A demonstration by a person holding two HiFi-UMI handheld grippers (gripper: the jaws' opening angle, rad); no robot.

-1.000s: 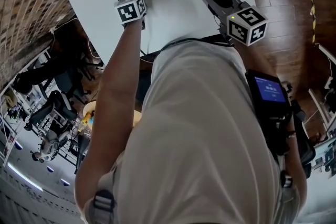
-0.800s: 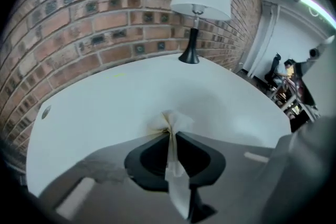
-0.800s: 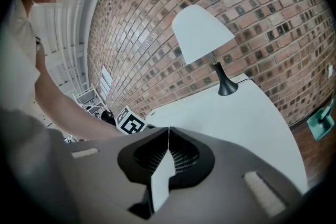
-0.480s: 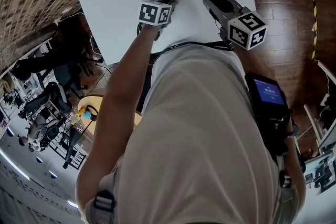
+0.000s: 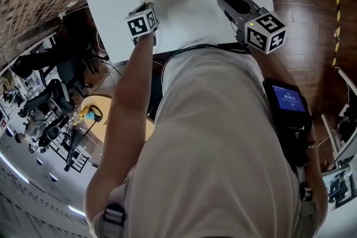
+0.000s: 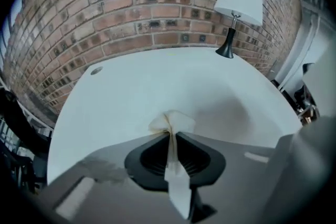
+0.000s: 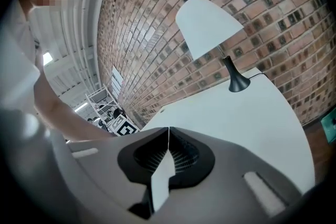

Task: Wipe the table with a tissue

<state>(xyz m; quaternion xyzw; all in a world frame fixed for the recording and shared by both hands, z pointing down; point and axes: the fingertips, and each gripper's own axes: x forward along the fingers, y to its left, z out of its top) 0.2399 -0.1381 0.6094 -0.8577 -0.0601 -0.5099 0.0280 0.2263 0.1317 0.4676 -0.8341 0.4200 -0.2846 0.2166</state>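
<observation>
The left gripper has its jaws nearly together, pinching a white tissue. The crumpled wad sticks out past the tips and a strip trails back between the pads. The wad seems to rest on the white table, though neither view confirms contact. With so little paper in the pinch, a firm drag could tear it or pull it free, and too steep a tilt could scrape the hard jaw tips on the surface instead. The right gripper, closed on nothing, hovers over the table's near part. The lamp stands well apart at the far side, at risk only from long strokes.
</observation>
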